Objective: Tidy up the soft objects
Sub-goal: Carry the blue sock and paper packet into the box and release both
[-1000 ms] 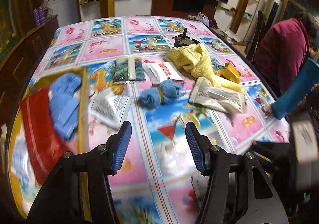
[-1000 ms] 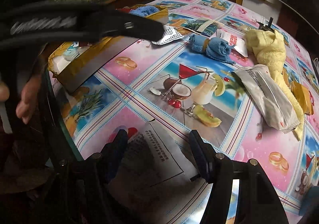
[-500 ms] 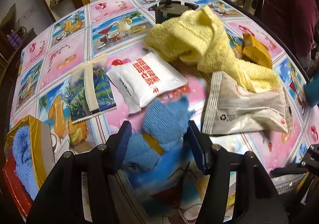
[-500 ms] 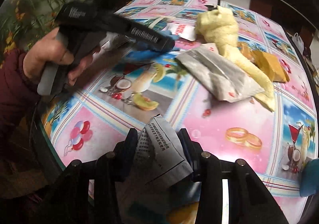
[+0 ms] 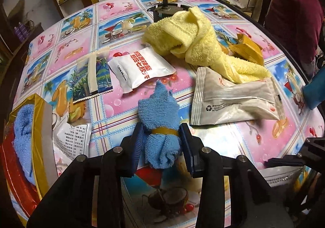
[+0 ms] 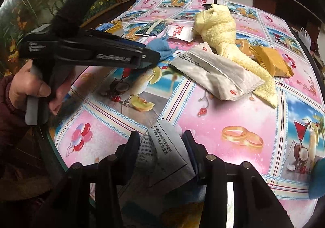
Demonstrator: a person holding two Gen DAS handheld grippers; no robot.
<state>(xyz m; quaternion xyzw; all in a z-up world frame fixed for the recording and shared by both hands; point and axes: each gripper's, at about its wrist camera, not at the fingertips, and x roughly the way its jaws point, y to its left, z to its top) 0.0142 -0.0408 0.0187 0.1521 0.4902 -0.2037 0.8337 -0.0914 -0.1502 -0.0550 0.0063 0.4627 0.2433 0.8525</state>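
A blue rolled towel [image 5: 159,110] with a yellow band lies on the bright patterned tablecloth. My left gripper [image 5: 161,127] straddles it at the band; its jaws are closing and both pads press on the roll. The right wrist view shows that gripper from the side [image 6: 150,57], with the towel's end [image 6: 160,46] sticking out past it. My right gripper [image 6: 161,136] is shut on a grey printed sachet [image 6: 162,146] near the table's front edge. A crumpled yellow towel [image 5: 195,37] lies further back.
A gold-edged red box [image 5: 46,126] at the left holds another blue towel [image 5: 24,132]. A silver pouch [image 5: 233,102], a white packet with red writing [image 5: 140,67], brown packets [image 5: 247,49] and a printed sachet [image 5: 71,138] lie around. A person in maroon [image 5: 294,15] sits at the right.
My left gripper moved forward and down over the blue rolled towel and its jaws narrowed onto it. The right gripper's jaws closed on the grey sachet and it rolled a little.
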